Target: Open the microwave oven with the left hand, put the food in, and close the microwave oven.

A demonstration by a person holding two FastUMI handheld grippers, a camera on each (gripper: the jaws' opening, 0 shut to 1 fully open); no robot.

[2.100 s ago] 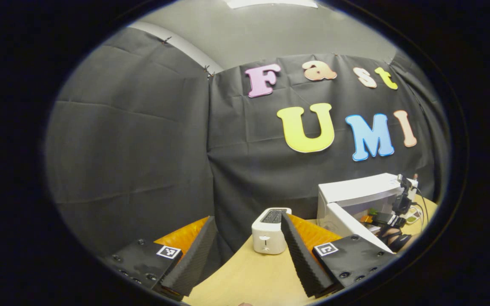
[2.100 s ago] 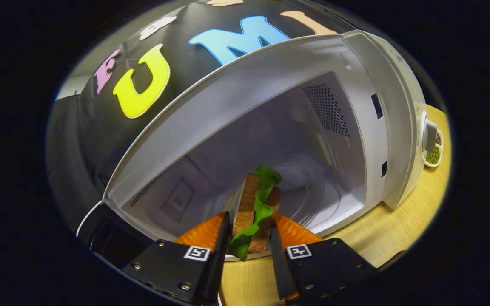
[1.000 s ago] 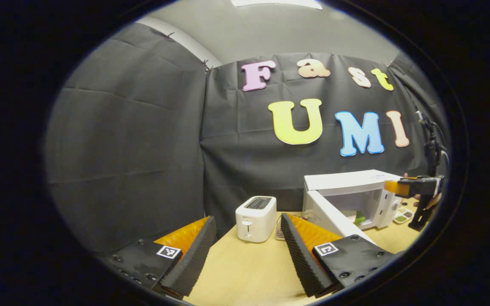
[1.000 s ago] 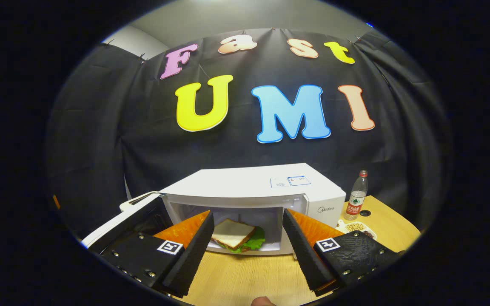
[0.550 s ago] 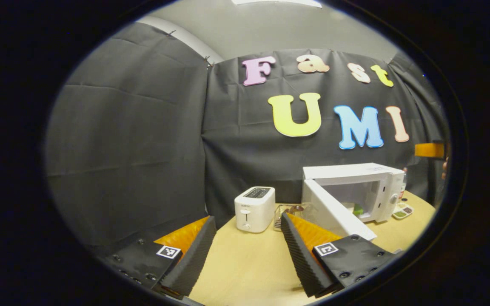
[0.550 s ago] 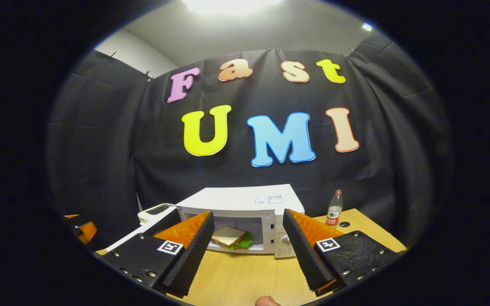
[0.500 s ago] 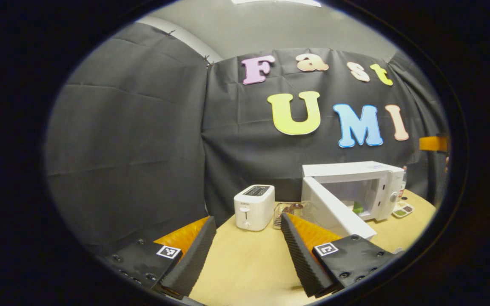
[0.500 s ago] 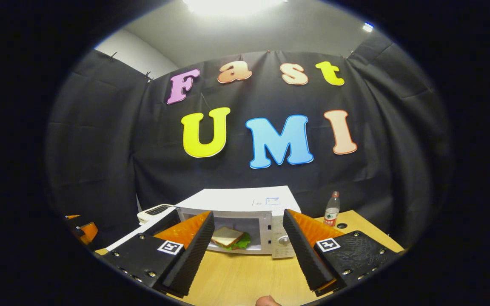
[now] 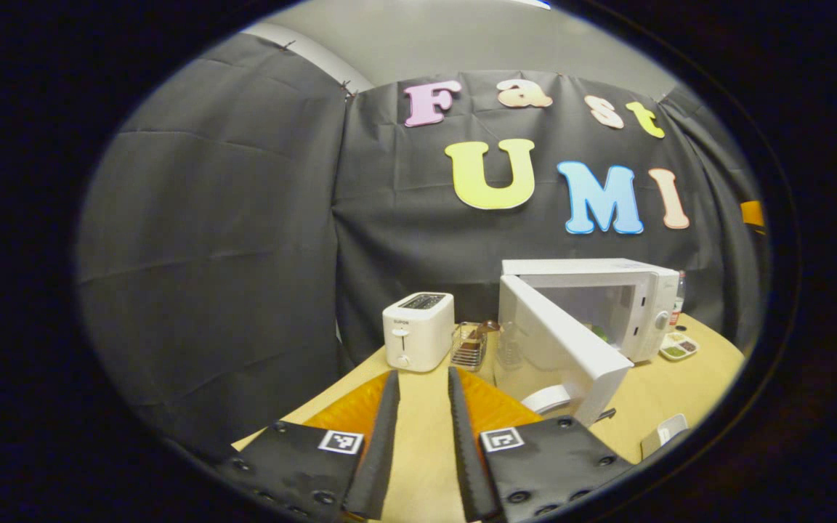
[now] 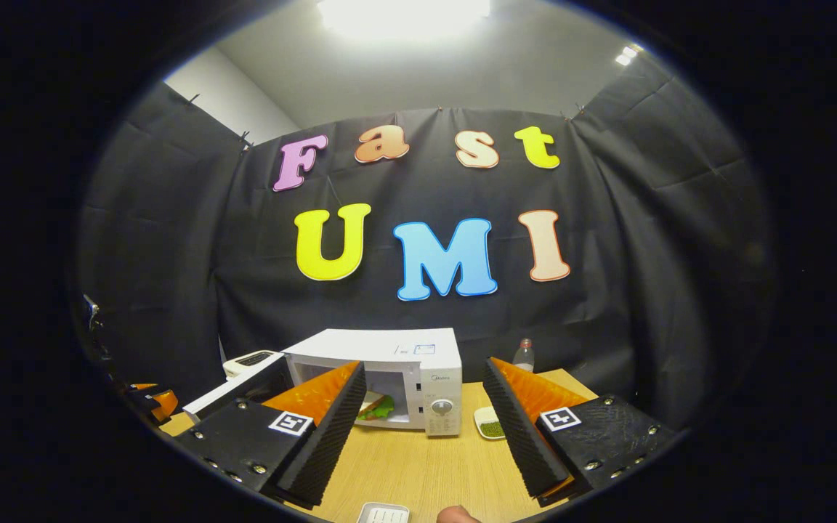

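The white microwave (image 9: 607, 287) stands on the wooden table with its door (image 9: 556, 345) swung open to the left. A sandwich (image 10: 378, 407) of bread and green lettuce lies inside the microwave (image 10: 389, 347); in the left gripper view a bit of the sandwich's green (image 9: 600, 333) shows in the cavity. My right gripper (image 10: 422, 367) is open and empty, well back from the oven front. My left gripper (image 9: 422, 374) hangs over the table short of the open door, fingers close together with a narrow gap and nothing between them.
A white toaster (image 9: 418, 330) and a wire basket (image 9: 468, 345) stand left of the microwave. Right of it are a small dish (image 10: 490, 423) and a water bottle (image 10: 524, 354). A white tray (image 10: 382, 513) lies at the near table edge.
The right gripper let go of the sandwich inside the microwave and drew far back, open. The left gripper's fingers have come much closer together.
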